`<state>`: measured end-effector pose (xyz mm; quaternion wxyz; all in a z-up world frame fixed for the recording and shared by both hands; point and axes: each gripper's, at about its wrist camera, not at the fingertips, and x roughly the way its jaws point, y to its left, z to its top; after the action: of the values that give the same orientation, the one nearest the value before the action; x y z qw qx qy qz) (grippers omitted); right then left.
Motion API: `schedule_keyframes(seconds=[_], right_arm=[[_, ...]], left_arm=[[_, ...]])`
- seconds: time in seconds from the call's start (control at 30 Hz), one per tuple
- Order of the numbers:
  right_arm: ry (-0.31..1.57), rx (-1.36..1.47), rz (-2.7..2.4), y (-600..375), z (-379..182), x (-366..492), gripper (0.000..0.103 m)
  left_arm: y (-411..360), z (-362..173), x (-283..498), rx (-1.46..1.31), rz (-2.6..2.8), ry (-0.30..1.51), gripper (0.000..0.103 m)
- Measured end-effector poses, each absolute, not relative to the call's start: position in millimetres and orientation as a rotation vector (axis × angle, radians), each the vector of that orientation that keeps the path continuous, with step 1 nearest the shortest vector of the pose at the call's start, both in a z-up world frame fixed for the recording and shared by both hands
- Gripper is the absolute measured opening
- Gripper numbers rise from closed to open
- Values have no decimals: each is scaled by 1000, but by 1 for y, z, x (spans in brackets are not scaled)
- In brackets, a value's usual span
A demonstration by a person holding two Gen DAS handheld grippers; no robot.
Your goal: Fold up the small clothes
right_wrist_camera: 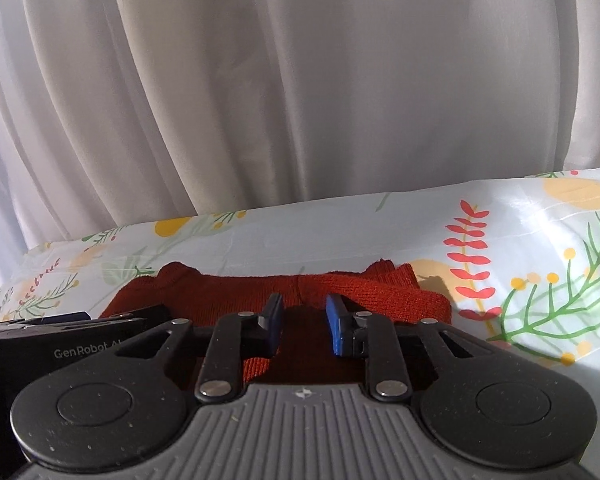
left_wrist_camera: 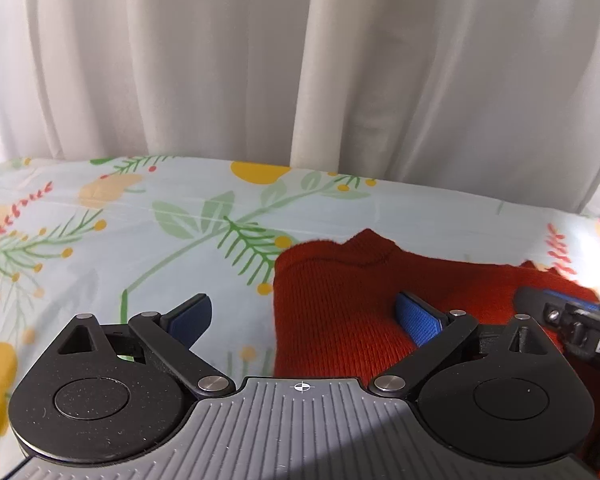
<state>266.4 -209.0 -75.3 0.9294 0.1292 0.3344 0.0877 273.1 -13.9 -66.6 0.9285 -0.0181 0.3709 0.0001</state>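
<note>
A small rust-red knit garment [left_wrist_camera: 340, 304] lies folded on a floral tablecloth [left_wrist_camera: 140, 232]; it also shows in the right wrist view [right_wrist_camera: 300, 292]. My left gripper [left_wrist_camera: 304, 316] is open wide over the garment's left edge, its right pad over the knit and its left pad over the cloth, holding nothing. My right gripper [right_wrist_camera: 302, 320] is open with a narrower gap, low over the middle of the garment, holding nothing. The right gripper's body shows at the right edge of the left wrist view [left_wrist_camera: 572, 320]. The left gripper's body shows at the left of the right wrist view [right_wrist_camera: 60, 340].
A white pleated curtain [left_wrist_camera: 300, 60] hangs right behind the table's far edge and fills the upper half of both views [right_wrist_camera: 300, 80]. The floral tablecloth [right_wrist_camera: 540, 272] extends to the right of the garment and to its left.
</note>
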Motion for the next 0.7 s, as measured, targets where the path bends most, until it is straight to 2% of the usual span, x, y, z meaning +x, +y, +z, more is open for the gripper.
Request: schedule_keyframes(seconds=[0.07, 0.23, 0.27, 0.3, 0.4, 0.53, 0.7], right_arm=[[708, 263, 173, -211, -67, 254, 35], [722, 337, 174, -241, -53, 175, 37], [734, 378, 165, -250, -52, 157, 39], [754, 419, 137, -259, -53, 141, 46], [773, 570, 105, -282, -60, 97, 47], [809, 564, 123, -288, -56, 79, 49], [866, 702, 153, -286, -64, 83, 49]], left_arm=[[-5, -54, 250, -84, -33, 752, 100], [13, -40, 156, -68, -89, 753, 100], [16, -41, 136, -68, -82, 762, 100], [18, -43, 118, -69, -80, 772, 100], [19, -47, 80, -59, -87, 797, 100], [1, -57, 75, 22, -101, 839, 100], [-15, -69, 92, 116, -42, 825, 100]])
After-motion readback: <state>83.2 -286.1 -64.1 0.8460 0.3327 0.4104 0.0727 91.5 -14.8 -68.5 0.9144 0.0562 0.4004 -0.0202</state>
